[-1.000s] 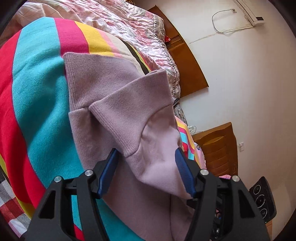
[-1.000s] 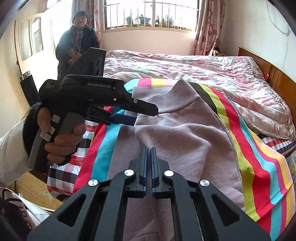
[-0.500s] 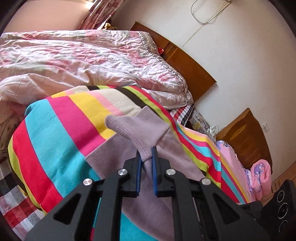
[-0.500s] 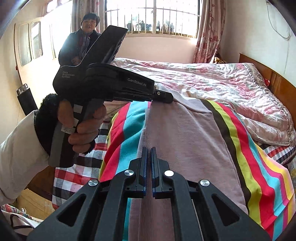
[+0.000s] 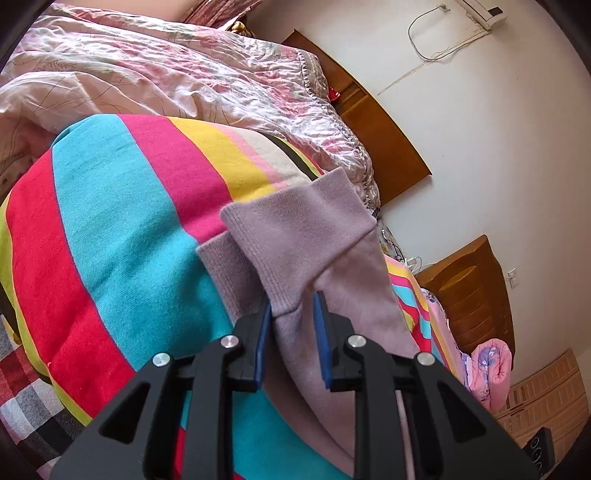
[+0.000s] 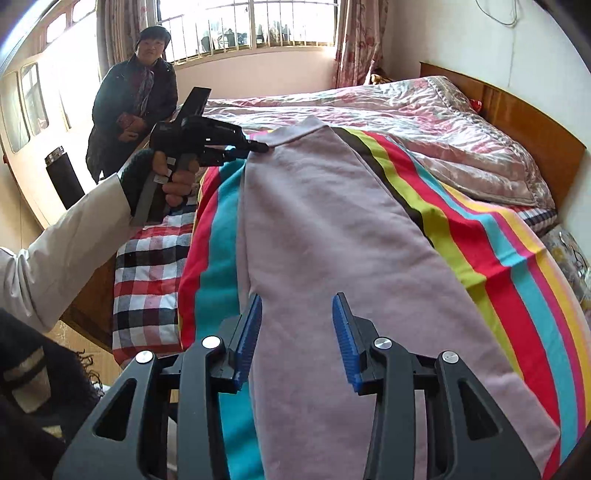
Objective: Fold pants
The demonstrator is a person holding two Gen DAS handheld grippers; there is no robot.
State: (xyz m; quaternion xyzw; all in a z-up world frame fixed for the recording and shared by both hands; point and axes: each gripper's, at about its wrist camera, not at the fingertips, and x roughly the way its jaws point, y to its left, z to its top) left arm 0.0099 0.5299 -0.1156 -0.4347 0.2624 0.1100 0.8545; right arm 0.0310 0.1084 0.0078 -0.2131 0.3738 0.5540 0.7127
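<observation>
1. On the striped blanket (image 6: 480, 258) lie the lilac pants (image 6: 332, 240), stretched lengthwise along the bed.
2. The left gripper (image 5: 291, 314), parted narrowly, straddles the ribbed cuffs (image 5: 295, 236).
3. The right gripper (image 6: 297, 314) gapes wide over the fabric, gripping nothing.

Brightness: both views are well lit by daylight.
Light source: the barred window (image 6: 255, 29) at the far wall, seen from the right wrist; its panes are blown out to near white.
Glare: sheen is seen on the pink quilt (image 6: 424, 122) and a bright wash on the white wall (image 5: 480, 147).
Shadows: soft ones only, cast under the pants (image 5: 306, 236) cuff.
Distortion: strong fisheye bending; dark vignette at the corners.
Focus: mostly sharp; slight softness toward the rims.
</observation>
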